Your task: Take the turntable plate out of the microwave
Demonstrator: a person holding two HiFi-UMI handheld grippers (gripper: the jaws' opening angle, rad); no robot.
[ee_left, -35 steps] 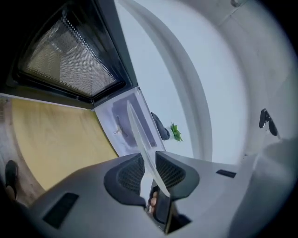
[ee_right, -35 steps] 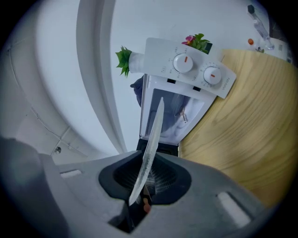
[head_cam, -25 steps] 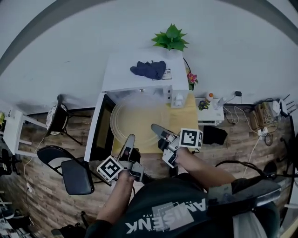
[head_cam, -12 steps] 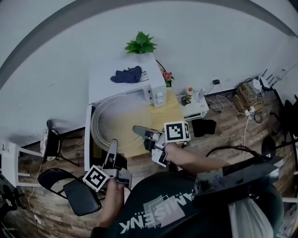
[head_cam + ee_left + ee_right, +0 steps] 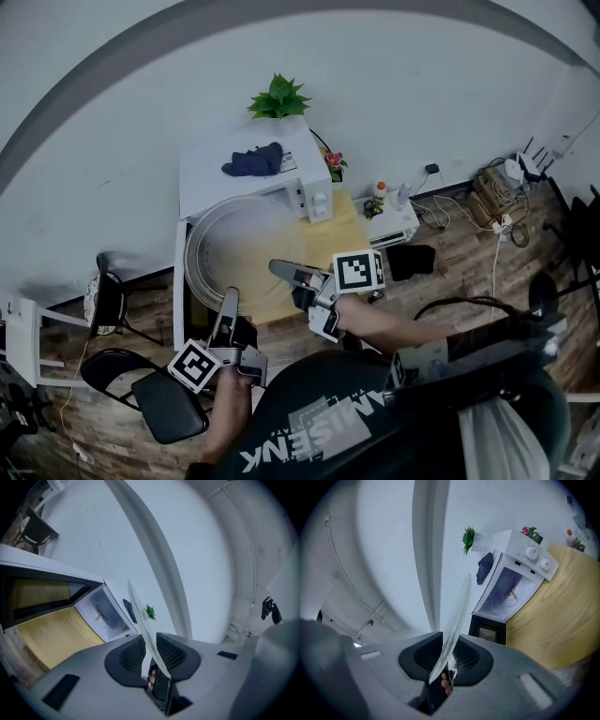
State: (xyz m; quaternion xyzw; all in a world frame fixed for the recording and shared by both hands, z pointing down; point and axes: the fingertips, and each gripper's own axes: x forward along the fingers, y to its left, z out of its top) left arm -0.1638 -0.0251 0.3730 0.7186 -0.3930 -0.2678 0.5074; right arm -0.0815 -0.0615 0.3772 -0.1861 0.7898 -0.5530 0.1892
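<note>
Turntable plate [image 5: 242, 246] outside the microwave [image 5: 246, 175]: jaws of left gripper [image 5: 229, 298] and right gripper [image 5: 278, 270] clench its rim, likely preventing tilt.

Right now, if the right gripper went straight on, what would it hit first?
Beyond the turntable plate the right gripper holds, likely the white wall; the microwave lies off to one side.

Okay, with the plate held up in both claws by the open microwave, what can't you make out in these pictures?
- Head view: microwave cavity, covered by the turntable plate held before it.
- Both gripper views: the plate's face; it shows edge-on, clamped in the left claw and right claw.
- Head view: small items on the low white stand, too small to identify.
</note>
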